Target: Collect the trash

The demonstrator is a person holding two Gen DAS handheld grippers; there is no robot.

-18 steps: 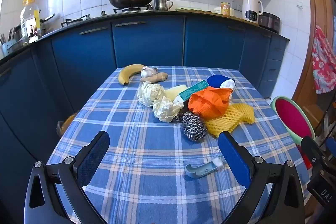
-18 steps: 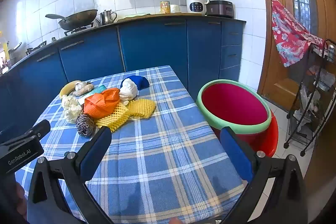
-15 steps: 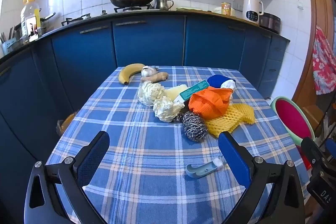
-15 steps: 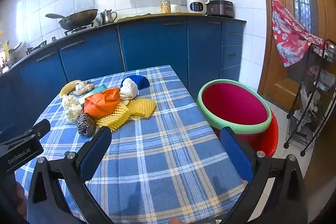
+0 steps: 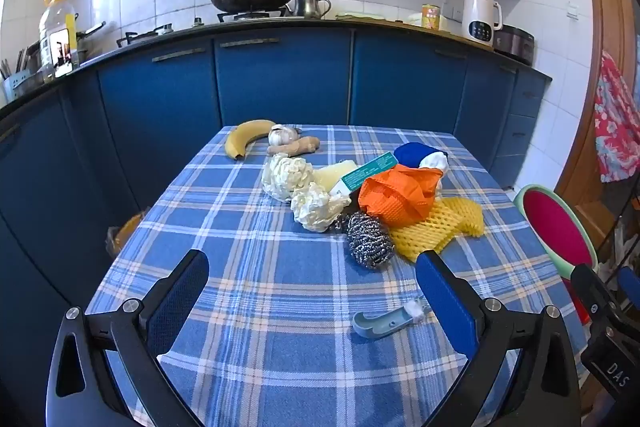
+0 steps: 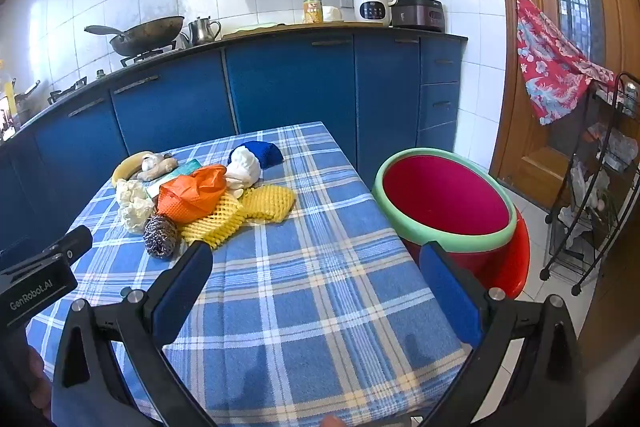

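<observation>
A pile of trash lies mid-table on the blue plaid cloth: crumpled white paper [image 5: 318,206], an orange bag [image 5: 396,195] [image 6: 192,191], yellow foam netting [image 5: 436,225] [image 6: 248,211], a steel scourer [image 5: 368,241] [image 6: 160,237], a teal box [image 5: 368,173] and a blue-and-white cloth [image 5: 420,157] [image 6: 252,159]. A small blue plastic piece [image 5: 386,323] lies near the front. My left gripper [image 5: 312,291] stands open above the near cloth, short of the pile. My right gripper [image 6: 316,283] is open too, over the table's right part. Beside the table stands a red bin with a green rim [image 6: 448,199] [image 5: 556,227].
A banana [image 5: 244,137], garlic [image 5: 282,135] and ginger [image 5: 294,147] lie at the table's far end. Blue cabinets [image 5: 280,75] run behind, with a wok and kettle on the counter. A wire rack [image 6: 592,187] and a wooden door stand at right.
</observation>
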